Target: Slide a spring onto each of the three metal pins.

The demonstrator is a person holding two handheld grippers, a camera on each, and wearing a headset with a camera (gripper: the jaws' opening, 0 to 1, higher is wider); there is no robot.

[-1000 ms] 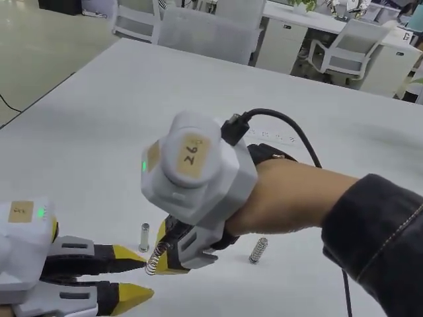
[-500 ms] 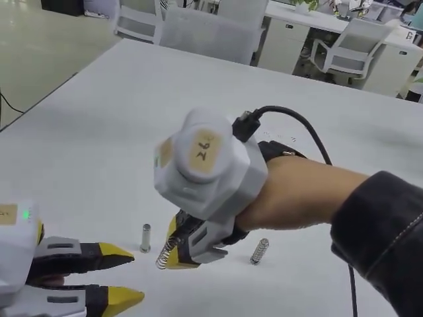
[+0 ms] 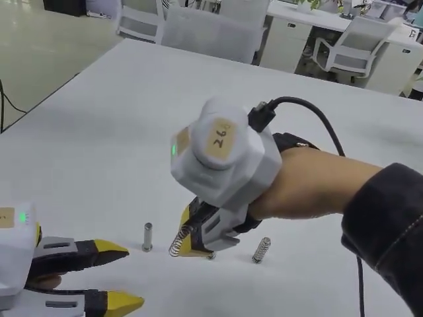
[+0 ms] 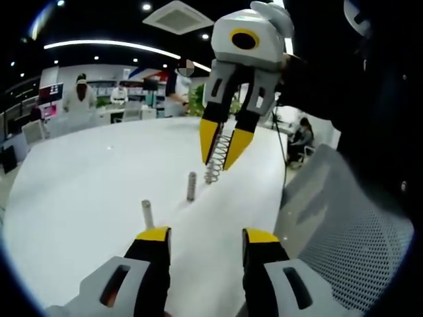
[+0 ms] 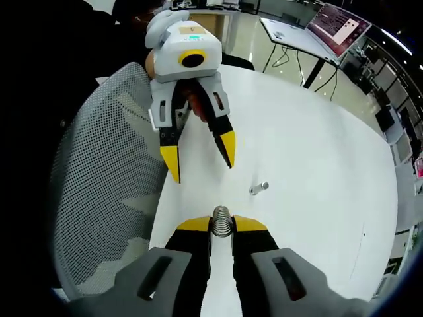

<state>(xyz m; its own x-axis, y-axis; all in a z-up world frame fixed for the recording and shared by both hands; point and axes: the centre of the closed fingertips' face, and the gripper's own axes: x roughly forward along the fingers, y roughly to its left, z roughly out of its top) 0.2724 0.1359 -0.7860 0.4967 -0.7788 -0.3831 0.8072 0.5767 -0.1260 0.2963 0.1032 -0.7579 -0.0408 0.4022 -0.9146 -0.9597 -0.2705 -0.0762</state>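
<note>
- Right, starting closest in: spotting the left gripper low at the near edge, spread wide at the jaws and holding nothing. Best kept parked there, clear of the work.
- Just past its yellow tips, picking out a bare metal pin, upright on the white table with nothing slid onto it yet.
- Next along, catching the right gripper tilted down toward the table, clenched on a spring poking out slantwise past the tips. Lower end hanging near the bare pin, but not over it and not touching.
- From the left gripper view, also noting a second post just beside that lower end. Cannot tell bare or sprung, so hard to call the target between the two.
- Judging the step as threading: needs the spring's open end brought squarely over a pin top before any lowering.
- Worth tipping the spring closer to upright first, to match the pin's axis; otherwise risks snagging on the rim or toppling the pin.
- Then easing down slowly, letting go only after seating several coils.
- Farther right, noting another spring on the table, well apart from the bare pin. Cannot tell about a pin inside it.
</note>
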